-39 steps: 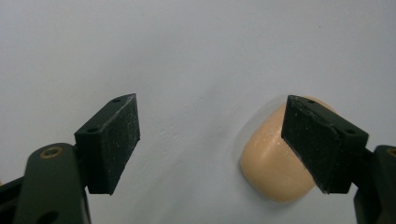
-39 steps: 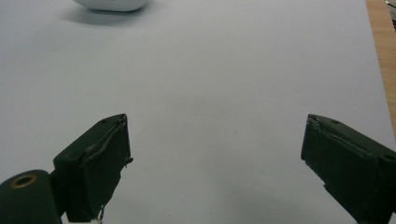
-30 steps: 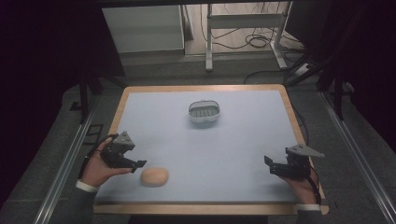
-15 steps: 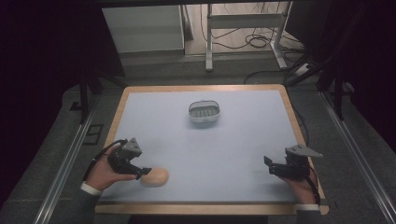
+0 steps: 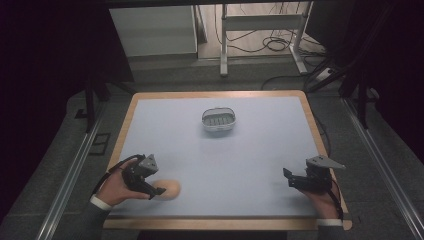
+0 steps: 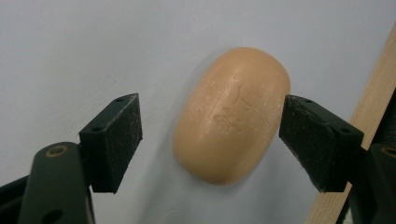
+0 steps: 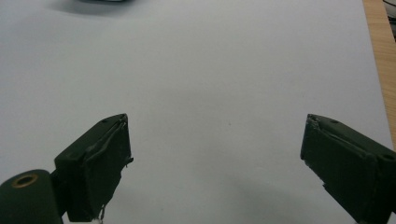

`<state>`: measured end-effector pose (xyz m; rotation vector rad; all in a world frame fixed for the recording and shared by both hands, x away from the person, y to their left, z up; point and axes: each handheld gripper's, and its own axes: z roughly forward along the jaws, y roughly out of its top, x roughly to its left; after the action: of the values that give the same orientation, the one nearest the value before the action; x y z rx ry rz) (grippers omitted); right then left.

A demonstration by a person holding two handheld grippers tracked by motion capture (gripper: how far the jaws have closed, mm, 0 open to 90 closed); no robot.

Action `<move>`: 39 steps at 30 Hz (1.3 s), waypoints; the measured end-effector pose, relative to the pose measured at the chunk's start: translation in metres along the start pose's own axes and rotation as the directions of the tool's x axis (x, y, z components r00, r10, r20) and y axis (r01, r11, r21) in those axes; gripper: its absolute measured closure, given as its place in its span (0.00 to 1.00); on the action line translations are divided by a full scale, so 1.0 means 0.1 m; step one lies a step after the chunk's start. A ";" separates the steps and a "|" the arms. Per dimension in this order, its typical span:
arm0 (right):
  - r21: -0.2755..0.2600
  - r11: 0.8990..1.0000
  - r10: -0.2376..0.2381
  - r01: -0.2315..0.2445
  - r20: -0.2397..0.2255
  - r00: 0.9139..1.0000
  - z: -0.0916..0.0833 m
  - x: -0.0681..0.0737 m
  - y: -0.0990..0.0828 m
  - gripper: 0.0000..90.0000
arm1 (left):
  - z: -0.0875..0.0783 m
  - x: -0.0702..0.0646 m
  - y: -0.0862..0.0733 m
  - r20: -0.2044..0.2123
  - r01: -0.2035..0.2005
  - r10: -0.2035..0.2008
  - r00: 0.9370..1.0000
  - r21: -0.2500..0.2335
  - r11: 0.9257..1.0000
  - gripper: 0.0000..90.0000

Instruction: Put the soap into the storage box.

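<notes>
A tan oval soap bar [image 5: 169, 188] lies on the pale blue table top [image 5: 260, 150] near the front left corner. My left gripper [image 5: 161, 188] reaches down over it from the left. In the left gripper view the soap bar [image 6: 231, 114] lies between the two black pads of the left gripper [image 6: 215, 135]. The left pad [image 6: 114, 140] stands clear of it and the right pad [image 6: 317, 140] is at its edge. These jaws have just been opening. My right gripper [image 5: 292, 179] rests open near the front right corner, and the right gripper [image 7: 217, 140] has bare table between its jaws.
A small oval mesh dish [image 5: 218, 120] stands at the middle of the table's far half. The table's wooden rim [image 6: 369, 116] runs close beside the soap. The same wooden rim [image 7: 378, 37] passes to the right of my right gripper. Dark floor and rails surround the table.
My left gripper has moved down and toward the soap, and its jaws now straddle the bar. The soap and the right gripper have kept their places.
</notes>
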<state>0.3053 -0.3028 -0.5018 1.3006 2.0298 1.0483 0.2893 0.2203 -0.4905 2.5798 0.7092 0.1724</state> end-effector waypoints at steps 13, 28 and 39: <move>0.009 1.000 -0.003 0.003 0.002 1.000 0.02 0.00 -0.01 0.09 | 0.21 -0.06 0.06 0.046 -0.053 0.049 0.998 0.086 0.995 0.24; 0.010 1.000 -0.005 0.005 0.005 1.000 0.02 0.00 -0.01 0.09 | 0.35 -0.10 0.11 0.026 -0.068 0.065 0.998 0.129 0.989 0.25; 0.009 1.000 -0.003 0.003 0.008 1.000 0.02 -0.01 -0.01 0.09 | 0.34 -0.08 0.11 0.024 -0.042 0.039 0.999 0.118 0.992 0.31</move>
<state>0.3064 -0.3037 -0.5036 1.3037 2.0324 1.0312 0.2951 0.1948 -0.5155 2.7065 0.6779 0.1177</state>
